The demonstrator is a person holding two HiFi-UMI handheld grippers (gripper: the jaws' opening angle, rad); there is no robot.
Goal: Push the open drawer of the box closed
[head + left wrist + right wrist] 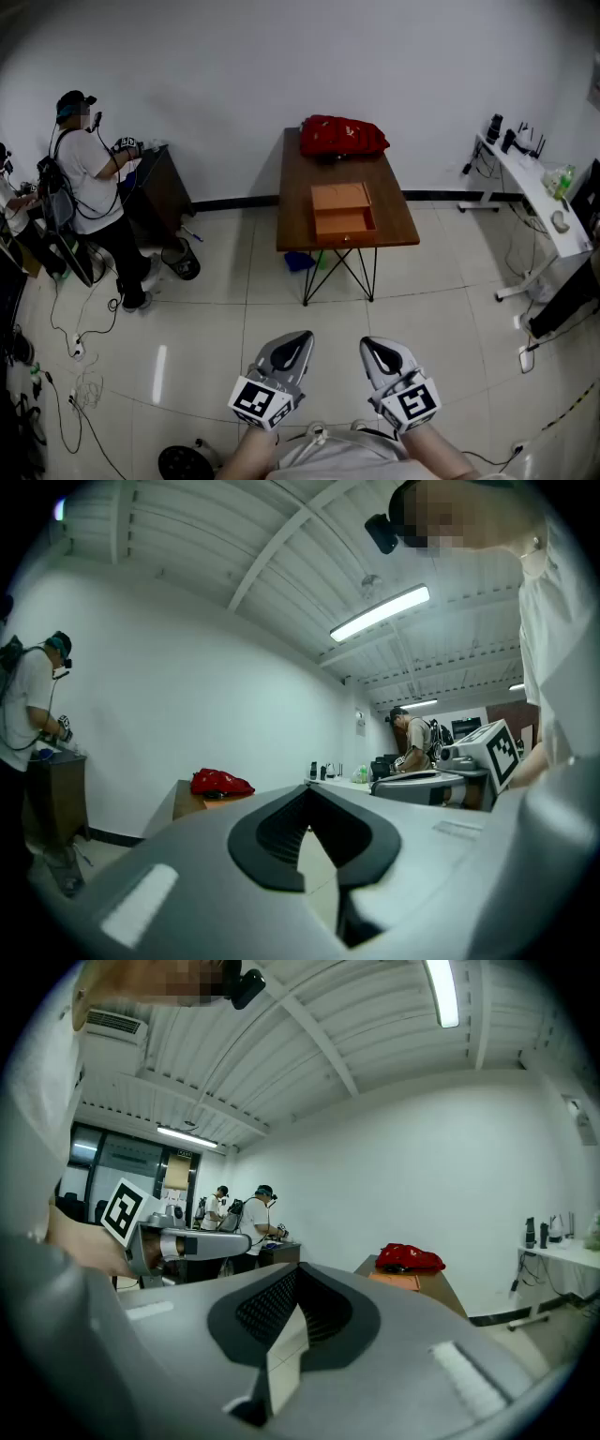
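An orange box [340, 198] lies flat on the brown table [294, 208] across the room, its drawer [345, 224] pulled out toward the table's near edge. In the right gripper view the box [394, 1281] is a thin orange slab in front of the red bag [410, 1258]. Both grippers are held low and close to my body, far from the table. My left gripper [300, 336] and my right gripper [369, 342] are shut with nothing between the tips. The left gripper [307, 789] and the right gripper [295, 1267] point toward the table.
A red bag [342, 137] sits at the table's far end. A person [89, 183] stands at a dark cabinet [161, 187] on the left. A white desk [536, 192] with small items runs along the right wall. Cables [66, 375] trail on the tiled floor at left.
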